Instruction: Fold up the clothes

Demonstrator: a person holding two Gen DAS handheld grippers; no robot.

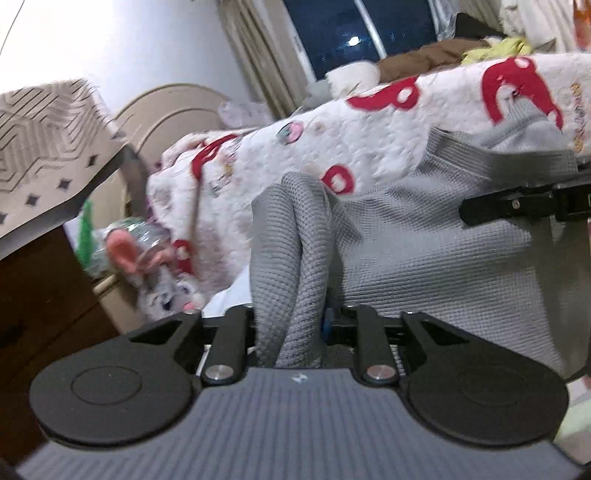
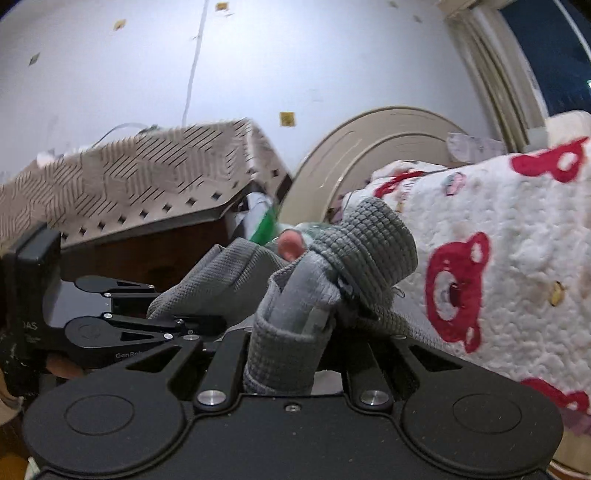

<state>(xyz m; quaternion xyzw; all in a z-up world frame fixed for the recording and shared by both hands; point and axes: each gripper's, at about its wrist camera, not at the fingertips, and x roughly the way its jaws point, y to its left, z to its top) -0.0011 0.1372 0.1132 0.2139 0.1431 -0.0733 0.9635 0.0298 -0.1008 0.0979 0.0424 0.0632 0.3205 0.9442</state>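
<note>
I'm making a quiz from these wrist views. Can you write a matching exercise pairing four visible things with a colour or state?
Things:
1. garment
2. quilt
3. left gripper
4. window

Descriptions:
A. white with red shapes
B. dark blue
C. grey, waffle-knit
D. shut on cloth

Pairs: 1-C, 2-A, 3-D, 4-B

grey waffle-knit garment (image 1: 424,258) | bunched | draped over quilt edge

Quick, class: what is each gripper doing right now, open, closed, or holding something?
Left gripper: closed on the grey garment.
Right gripper: closed on the same grey garment, at a bunched edge.
</note>
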